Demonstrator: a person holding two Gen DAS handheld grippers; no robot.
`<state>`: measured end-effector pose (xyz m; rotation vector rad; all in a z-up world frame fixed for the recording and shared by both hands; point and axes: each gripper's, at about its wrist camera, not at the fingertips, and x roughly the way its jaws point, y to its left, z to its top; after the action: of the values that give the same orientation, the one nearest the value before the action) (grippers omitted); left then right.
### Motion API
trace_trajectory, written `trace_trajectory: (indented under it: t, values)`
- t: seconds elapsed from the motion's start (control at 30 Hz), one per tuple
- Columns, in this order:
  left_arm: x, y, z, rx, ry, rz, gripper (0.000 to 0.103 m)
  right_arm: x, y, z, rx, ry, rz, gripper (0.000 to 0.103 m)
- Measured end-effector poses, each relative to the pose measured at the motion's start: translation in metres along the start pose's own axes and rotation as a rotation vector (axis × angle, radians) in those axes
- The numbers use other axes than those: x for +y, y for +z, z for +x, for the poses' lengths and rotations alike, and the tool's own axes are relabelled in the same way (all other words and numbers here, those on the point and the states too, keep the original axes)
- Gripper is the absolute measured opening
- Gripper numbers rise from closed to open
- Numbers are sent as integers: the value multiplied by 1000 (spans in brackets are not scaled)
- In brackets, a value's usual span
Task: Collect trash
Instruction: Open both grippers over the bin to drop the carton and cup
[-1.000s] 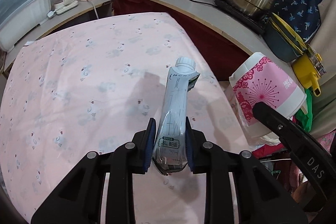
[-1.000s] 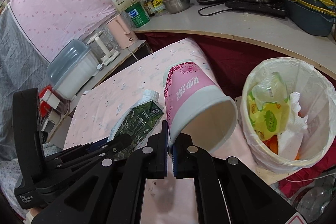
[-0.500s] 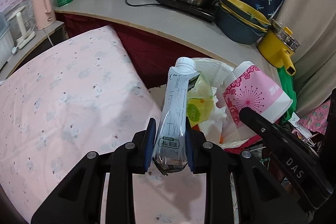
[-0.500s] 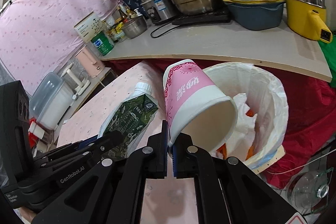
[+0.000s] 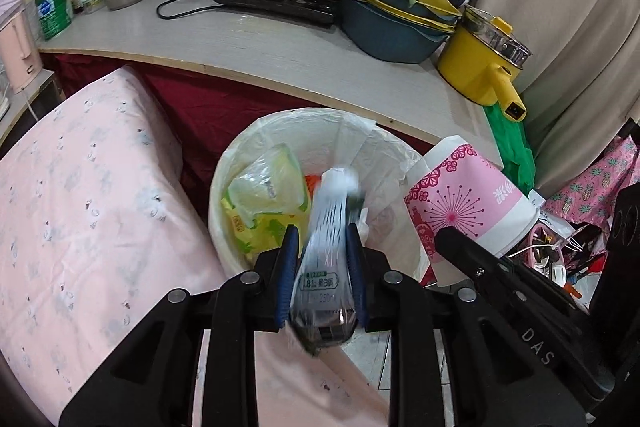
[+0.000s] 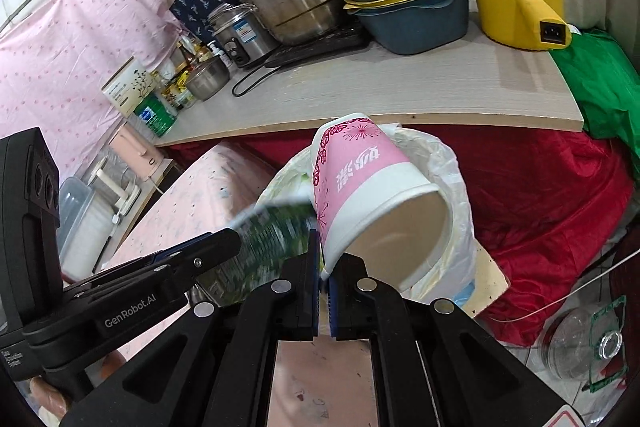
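My left gripper (image 5: 322,255) holds a crushed white-and-green milk carton (image 5: 326,267) by its lower end, the jaws closing on it. The carton's top is blurred and leans over the white-lined trash bin (image 5: 224,187), which holds yellow-green wrappers. My right gripper (image 6: 324,267) is shut on the rim of a pink-and-white paper cup (image 6: 360,179), held tilted above the same bin (image 6: 452,187). In the left wrist view the cup (image 5: 468,211) hangs at the bin's right edge. In the right wrist view the carton (image 6: 272,235) is a green blur left of the cup.
A pink-clothed table (image 5: 80,207) lies left of the bin. Behind it runs a wooden counter (image 5: 280,43) with steel pots, stacked blue basins (image 5: 392,23) and a yellow pot (image 5: 484,63). Red cloth (image 6: 540,195) hangs under the counter. A plastic bottle (image 6: 588,347) lies on the floor.
Both grippers have swung right from over the pink table to above the trash bin, carrying the carton and the cup. The carton now tips forward and blurs.
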<state>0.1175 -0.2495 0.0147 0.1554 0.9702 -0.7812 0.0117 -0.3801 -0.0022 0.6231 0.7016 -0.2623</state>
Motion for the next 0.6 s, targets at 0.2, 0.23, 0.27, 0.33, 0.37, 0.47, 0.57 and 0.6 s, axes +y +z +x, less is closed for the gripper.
trace_trajectory:
  t: [0.2, 0.23, 0.27, 0.33, 0.37, 0.47, 0.57, 0.6]
  values:
    - [-4, 6, 19, 24, 6, 5, 8, -7, 2, 6, 4, -9, 12, 5]
    - [-3, 6, 21, 23, 6, -1, 8, -8, 2, 8, 6, -10, 12, 5]
    - [-1, 5, 21, 20, 2, -11, 8, -8, 2, 8, 8, -10, 12, 5]
    - [2, 5, 20, 14, 9, -18, 12, -8, 2, 11, 12, -9, 12, 5]
    - [4, 5, 19, 10, 20, -16, 16, -8, 1, 12, 15, -8, 11, 5]
    - [7, 5, 15, -6, 50, -15, 28, -4, 1, 16, 22, -3, 5, 5]
    - [13, 4, 11, -15, 64, -27, 35, 2, 2, 20, 27, 4, -3, 5]
    - [15, 4, 10, -17, 68, -29, 36, 4, 2, 22, 28, 6, -5, 5]
